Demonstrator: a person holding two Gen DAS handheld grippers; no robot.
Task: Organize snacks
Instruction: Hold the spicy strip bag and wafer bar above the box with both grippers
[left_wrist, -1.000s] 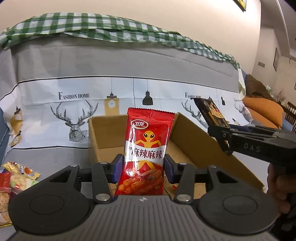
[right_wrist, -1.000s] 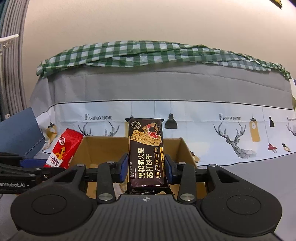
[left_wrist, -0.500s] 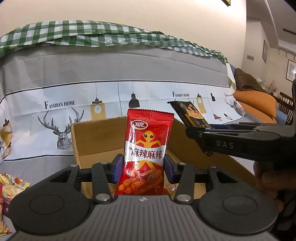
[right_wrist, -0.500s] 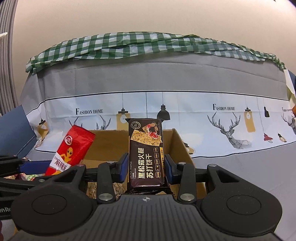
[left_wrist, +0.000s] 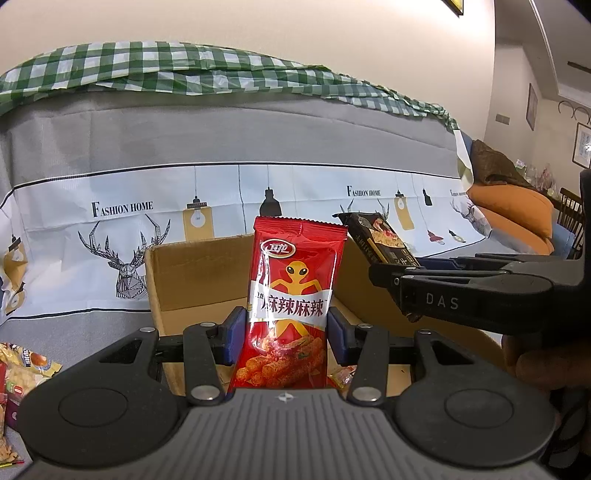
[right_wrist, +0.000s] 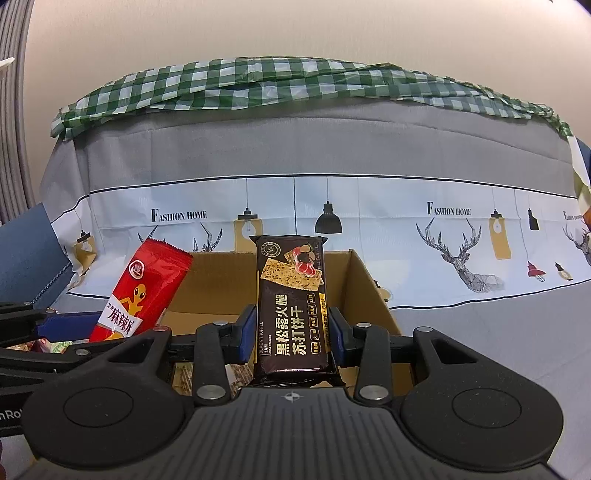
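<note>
My left gripper (left_wrist: 286, 334) is shut on a red snack packet (left_wrist: 291, 295) with an orange alien figure, held upright over the open cardboard box (left_wrist: 192, 273). In the right wrist view that red packet (right_wrist: 144, 291) leans at the left. My right gripper (right_wrist: 291, 336) is shut on a black cracker packet (right_wrist: 291, 306), upright above the same box (right_wrist: 365, 288). From the left wrist view the black packet (left_wrist: 376, 236) pokes out of the right gripper at the right, with a hand behind it. Several wrapped snacks lie on the box floor.
A sofa covered in a grey and white deer-print cloth (right_wrist: 443, 229) with a green checked cloth (right_wrist: 258, 81) on top stands behind the box. Loose snack packets (left_wrist: 18, 369) lie at the left. An orange cushion (left_wrist: 513, 206) sits far right.
Both packets stay gripped. In the left wrist view the box and the right gripper have slid leftward; in the right wrist view the red packet has come closer to the centre.
</note>
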